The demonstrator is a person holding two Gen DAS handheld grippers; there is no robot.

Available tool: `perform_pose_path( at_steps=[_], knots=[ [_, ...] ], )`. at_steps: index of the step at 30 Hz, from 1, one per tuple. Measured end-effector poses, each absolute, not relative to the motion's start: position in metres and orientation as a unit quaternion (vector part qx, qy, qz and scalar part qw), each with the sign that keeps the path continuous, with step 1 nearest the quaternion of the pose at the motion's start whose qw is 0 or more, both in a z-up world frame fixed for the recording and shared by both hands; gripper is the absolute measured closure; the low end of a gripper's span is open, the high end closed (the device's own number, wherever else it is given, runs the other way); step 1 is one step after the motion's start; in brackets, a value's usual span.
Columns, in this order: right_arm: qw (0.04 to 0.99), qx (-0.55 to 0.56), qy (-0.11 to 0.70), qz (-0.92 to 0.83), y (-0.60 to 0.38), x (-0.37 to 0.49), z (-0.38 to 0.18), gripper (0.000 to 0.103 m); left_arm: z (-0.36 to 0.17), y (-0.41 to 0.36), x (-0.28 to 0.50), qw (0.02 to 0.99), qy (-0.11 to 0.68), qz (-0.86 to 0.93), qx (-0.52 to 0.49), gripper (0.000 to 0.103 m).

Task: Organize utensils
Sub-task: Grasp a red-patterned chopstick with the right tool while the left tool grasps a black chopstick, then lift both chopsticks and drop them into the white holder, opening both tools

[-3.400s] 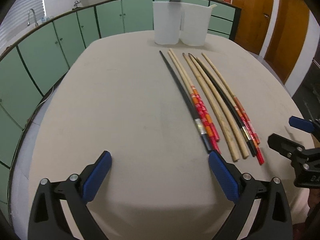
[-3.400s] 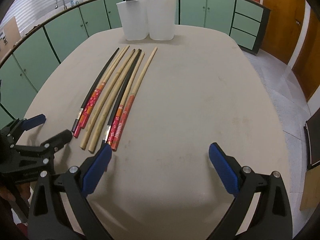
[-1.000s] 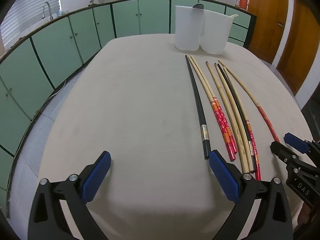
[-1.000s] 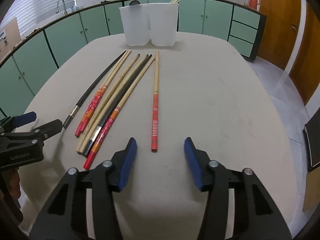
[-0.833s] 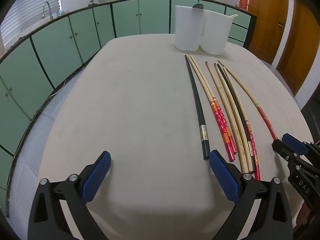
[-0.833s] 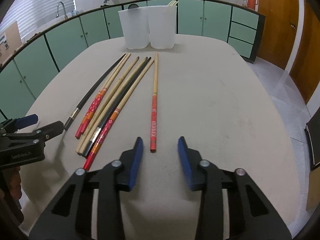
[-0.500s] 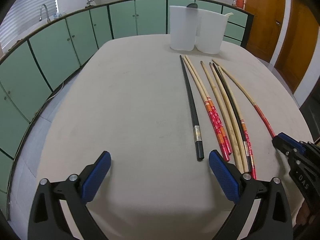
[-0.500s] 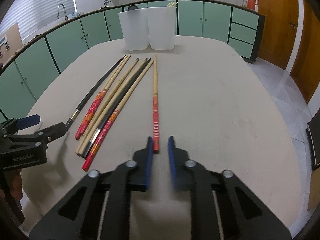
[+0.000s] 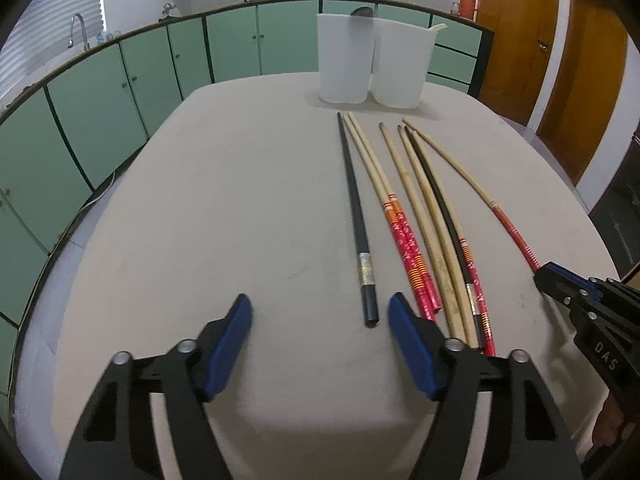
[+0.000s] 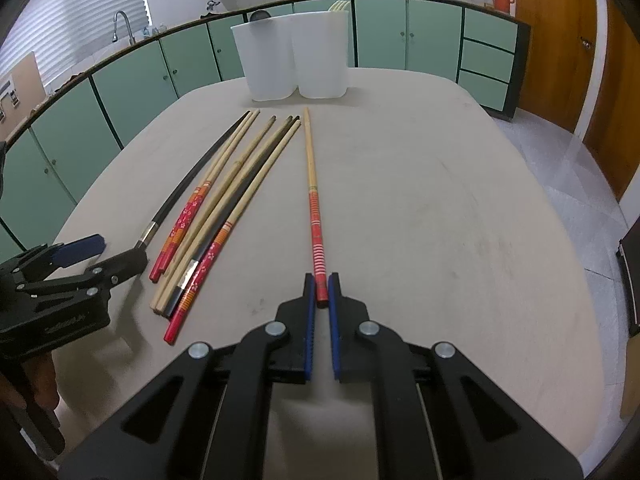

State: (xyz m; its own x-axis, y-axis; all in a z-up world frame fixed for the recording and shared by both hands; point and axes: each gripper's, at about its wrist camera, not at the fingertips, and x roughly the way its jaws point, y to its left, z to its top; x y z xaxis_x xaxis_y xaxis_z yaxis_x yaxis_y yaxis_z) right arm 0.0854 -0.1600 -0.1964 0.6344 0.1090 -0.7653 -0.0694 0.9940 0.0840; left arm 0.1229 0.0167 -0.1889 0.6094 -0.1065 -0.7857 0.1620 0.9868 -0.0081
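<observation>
Red-banded chopstick [image 10: 316, 224]: lay alone at frame centre, right of the bundle, red end nipped by the right tongs [image 10: 320, 294].
Black chopstick [image 9: 356, 216]: lay between the left tongs' [image 9: 320, 320] closing pads, untouched.
Other chopsticks [image 10: 224, 216]: bunched on the desk [image 10: 440, 208], centre left.
Cups [image 10: 292, 56]: two white ones, top centre.
Risk: an end grip could let the long stick droop or swivel; the closing pads might nudge neighbours.
Unclear: cup contents mostly hidden; hands cropped.

Both wrist views low, facing containers [image 9: 374, 64]; share table [image 10: 440, 208]
</observation>
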Motion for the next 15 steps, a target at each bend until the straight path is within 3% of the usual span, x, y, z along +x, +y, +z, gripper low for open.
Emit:
perform_pose_path(
  at_steps=[5,7,10,15],
  knots=[
    [0.904,0.025,0.424,0.050,-0.160,0.085,-0.197,0.097,-0.188,0.008,0.122,0.898,0.431,-0.083,0.041,0.062],
    [0.904,0.026,0.424,0.050,-0.160,0.085,-0.197,0.097,-0.188,0.005,0.123,0.897,0.431,-0.090,0.039,0.080],
    [0.904,0.027,0.423,0.051,-0.161,0.085,-0.197,0.097,-0.188,0.001,0.126,0.895,0.434,-0.097,0.033,0.096],
    [0.903,0.033,0.424,0.055,-0.162,0.086,-0.195,0.097,-0.182,0.004,0.126,0.900,0.426,-0.094,0.020,0.096]
  ],
)
